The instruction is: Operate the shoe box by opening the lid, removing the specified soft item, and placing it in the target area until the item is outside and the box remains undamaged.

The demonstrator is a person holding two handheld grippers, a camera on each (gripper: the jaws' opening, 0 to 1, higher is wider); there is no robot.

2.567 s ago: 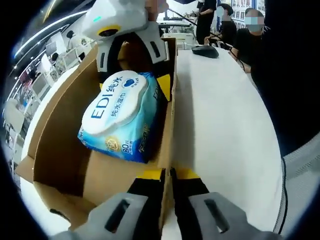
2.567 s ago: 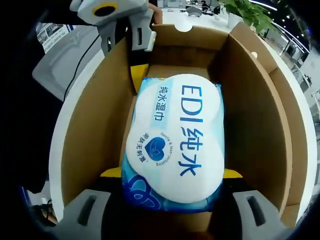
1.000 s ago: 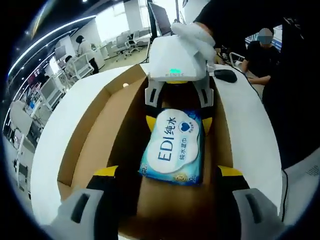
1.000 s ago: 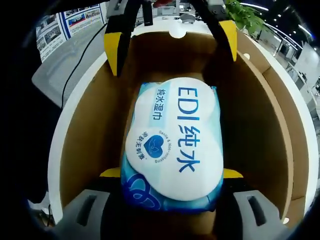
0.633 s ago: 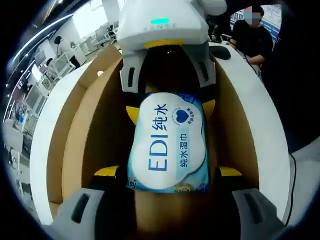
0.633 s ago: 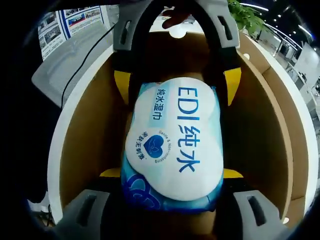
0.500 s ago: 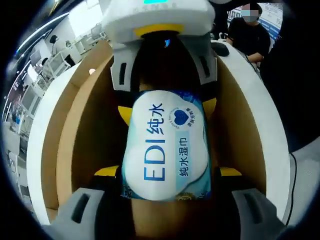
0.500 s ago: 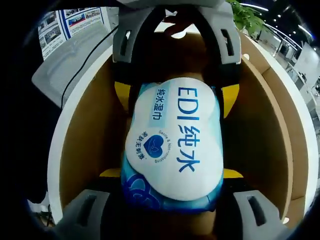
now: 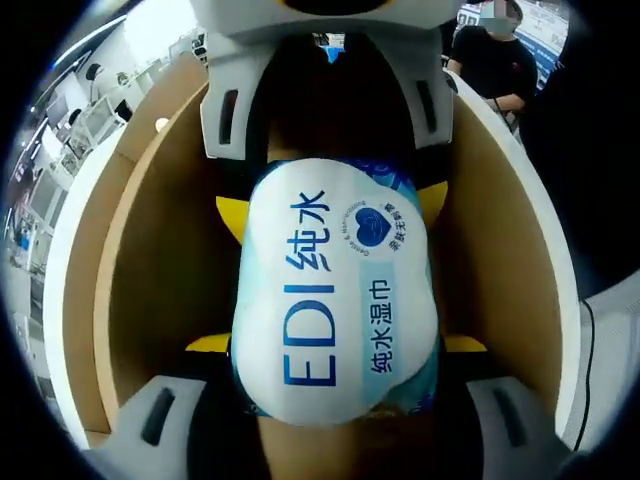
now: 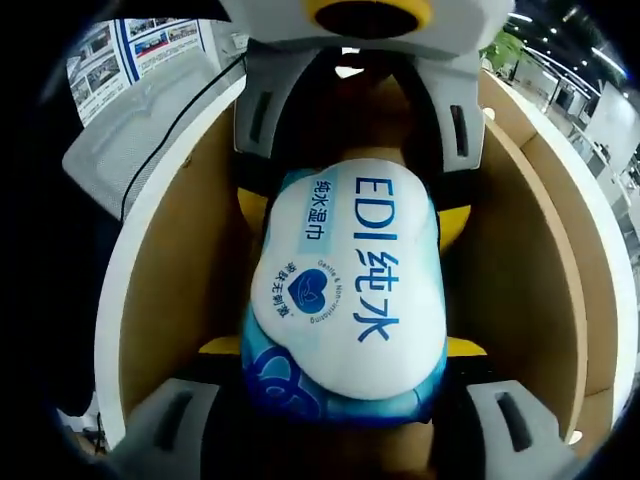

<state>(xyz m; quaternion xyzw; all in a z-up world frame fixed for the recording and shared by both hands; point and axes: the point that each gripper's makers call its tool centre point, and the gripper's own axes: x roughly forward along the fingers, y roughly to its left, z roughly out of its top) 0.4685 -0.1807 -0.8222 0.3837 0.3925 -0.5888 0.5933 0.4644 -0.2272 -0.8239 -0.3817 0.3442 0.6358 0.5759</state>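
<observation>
Cardboard box walls flank wipes pack between both claws.

1. The blue-and-white soft pack of wet wipes covers the brown cardboard shoe box floor beneath it.
2. In the left gripper view, the pack hides the left gripper's inner jaw faces, so contact is unclear.
3. The right gripper's yellow pads sit mostly behind the pack.
4. The facing gripper's body is cut off by each view's top edge.

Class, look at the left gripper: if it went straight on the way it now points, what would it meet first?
Most likely the wet wipes pack, lying between the left gripper's jaws. Beyond it sits the right gripper, at the pack's far end.
</observation>
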